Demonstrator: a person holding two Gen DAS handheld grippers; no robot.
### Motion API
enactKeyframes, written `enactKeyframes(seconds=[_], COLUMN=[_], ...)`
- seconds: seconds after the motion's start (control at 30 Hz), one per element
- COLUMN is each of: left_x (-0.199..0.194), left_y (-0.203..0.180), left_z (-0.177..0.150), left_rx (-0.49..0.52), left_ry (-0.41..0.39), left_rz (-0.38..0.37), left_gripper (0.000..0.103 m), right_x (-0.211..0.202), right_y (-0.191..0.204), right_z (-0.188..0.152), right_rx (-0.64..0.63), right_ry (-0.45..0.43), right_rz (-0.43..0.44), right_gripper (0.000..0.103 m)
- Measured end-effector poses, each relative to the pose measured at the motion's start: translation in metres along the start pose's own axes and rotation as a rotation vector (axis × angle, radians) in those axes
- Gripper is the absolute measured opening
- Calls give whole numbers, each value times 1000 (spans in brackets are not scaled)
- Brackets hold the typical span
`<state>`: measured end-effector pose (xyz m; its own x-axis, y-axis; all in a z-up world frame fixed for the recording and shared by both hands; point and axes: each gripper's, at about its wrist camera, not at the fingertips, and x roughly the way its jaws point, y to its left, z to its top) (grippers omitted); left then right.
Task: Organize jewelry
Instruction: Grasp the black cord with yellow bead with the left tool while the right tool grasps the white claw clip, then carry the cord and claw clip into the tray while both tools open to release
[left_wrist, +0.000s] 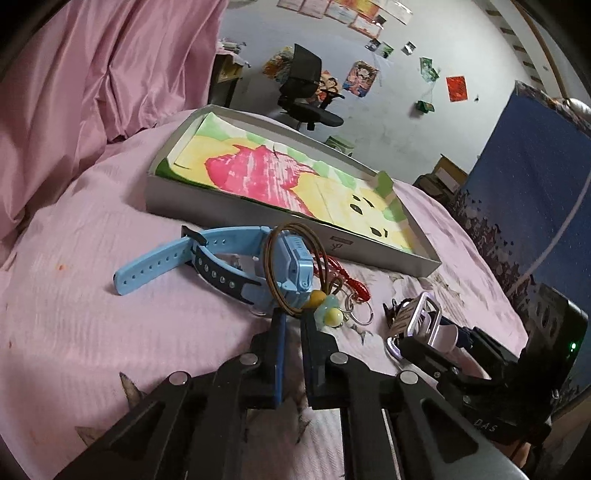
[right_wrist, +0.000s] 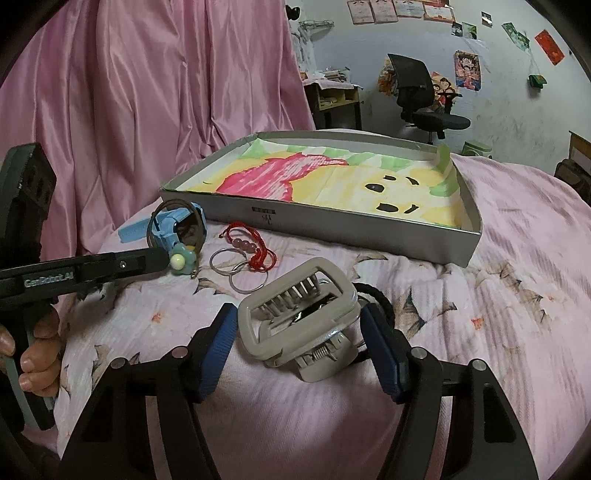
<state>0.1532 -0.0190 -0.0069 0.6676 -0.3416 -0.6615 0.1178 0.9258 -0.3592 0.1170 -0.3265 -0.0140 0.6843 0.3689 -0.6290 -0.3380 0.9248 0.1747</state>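
Left claw (left_wrist: 291, 317): closed on a brown cord loop (left_wrist: 275, 266) lying over a blue watch (left_wrist: 291, 269), frame centre. Right claw (right_wrist: 299, 332): open, blue pads either side of a grey hair clip (right_wrist: 295, 317), lower centre. Red bracelet (right_wrist: 255, 243) and key rings (right_wrist: 236, 269) lie near on the pink bed (right_wrist: 498, 295); cardboard tray (right_wrist: 369, 236) beyond.

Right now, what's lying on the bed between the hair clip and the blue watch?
In the right wrist view, two silver rings and a red bead bracelet lie between the hair clip and blue watch.
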Motion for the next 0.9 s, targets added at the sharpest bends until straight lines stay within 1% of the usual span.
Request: enactKeyframes(seconds=[0.23, 0.33, 0.47, 0.7, 0.9], left_x=[-3, -5, -8, -21, -33], left_y=[-2, -2, -5, -19, -32], left_z=[0, 0, -1, -6, -5], left_rx=[-10, -15, -8, 69, 126], left_ry=[-26, -40, -65, -131, -168], left_rz=[-11, -11, -16, 0, 0], left_gripper=[7, 3, 3, 3, 2], right_x=[-1, 0, 1, -2, -13], right_y=[-1, -2, -5, -5, -4], right_z=[-1, -2, -3, -4, -3], right_rx=[6, 11, 24, 21, 32], right_ry=[-15, -14, -15, -41, -107], right_rz=[5, 7, 14, 11, 18], right_gripper=[63, 63, 63, 63, 63])
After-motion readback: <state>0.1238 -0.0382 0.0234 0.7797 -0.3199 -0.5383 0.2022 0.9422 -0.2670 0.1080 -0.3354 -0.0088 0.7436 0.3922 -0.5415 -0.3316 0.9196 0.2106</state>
